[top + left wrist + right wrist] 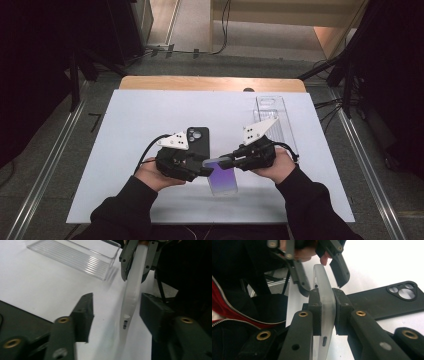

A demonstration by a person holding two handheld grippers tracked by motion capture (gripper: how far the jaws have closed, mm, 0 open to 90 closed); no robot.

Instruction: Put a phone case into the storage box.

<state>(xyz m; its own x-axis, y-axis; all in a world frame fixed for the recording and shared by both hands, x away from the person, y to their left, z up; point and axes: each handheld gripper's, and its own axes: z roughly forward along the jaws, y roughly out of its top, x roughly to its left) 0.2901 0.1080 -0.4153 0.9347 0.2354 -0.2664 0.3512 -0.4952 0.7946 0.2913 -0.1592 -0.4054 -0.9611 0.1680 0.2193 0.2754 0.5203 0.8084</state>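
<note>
Right hand-held gripper (325, 312) clenched on a frosted phone case (324, 293), pads pressed to both faces, holding it edge-up above the white surface (130, 125). Left hand-held gripper (116, 312) released, jaws straddling the far end of that case without touching it (a clear gap on either side). Beyond the left hand-held gripper, flat on the surface: a black phone case (198, 141); past the right one, a clear plastic tray (275, 112).

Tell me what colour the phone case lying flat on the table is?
Black phone case, clearest in the high view.
</note>
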